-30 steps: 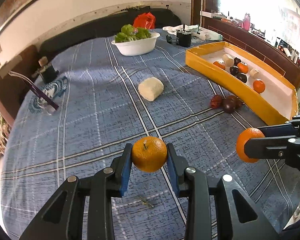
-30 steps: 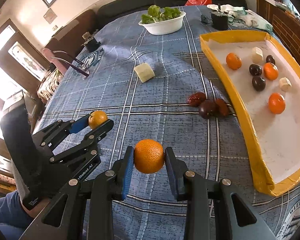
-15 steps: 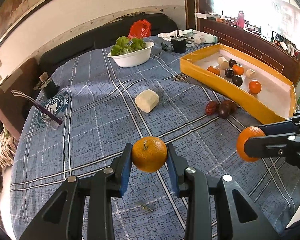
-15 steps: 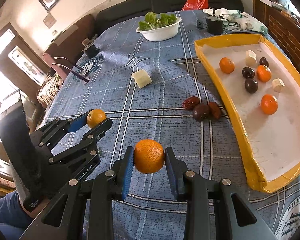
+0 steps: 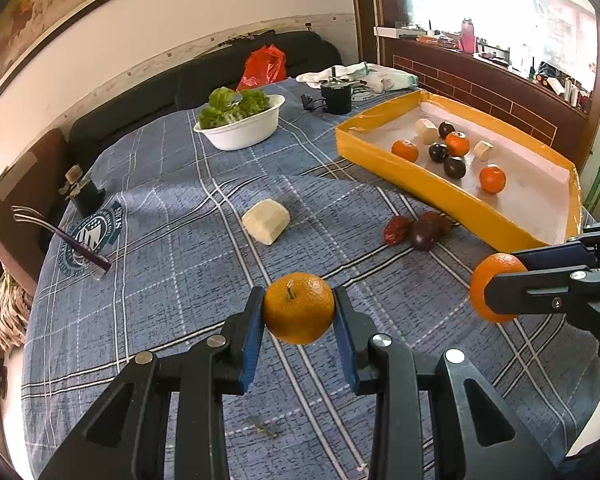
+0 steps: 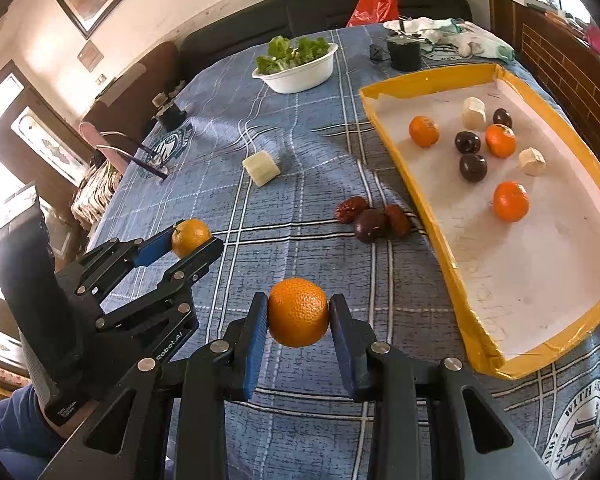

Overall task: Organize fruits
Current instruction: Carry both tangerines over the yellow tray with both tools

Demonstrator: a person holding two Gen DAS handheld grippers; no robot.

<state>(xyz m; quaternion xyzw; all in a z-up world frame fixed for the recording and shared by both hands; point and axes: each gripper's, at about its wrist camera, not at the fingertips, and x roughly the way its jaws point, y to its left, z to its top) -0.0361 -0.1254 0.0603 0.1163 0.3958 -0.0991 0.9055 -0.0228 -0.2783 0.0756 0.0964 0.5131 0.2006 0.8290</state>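
Both tools, left (image 5: 299, 309) and right (image 6: 298, 313), advanced trayward, each pinching one of two oranges.

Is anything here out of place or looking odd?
Yes. Three dark fruits and a pale block lie loose on the cloth, outside the yellow tray, where similar ones already lie. Nothing looks spilled or damaged.
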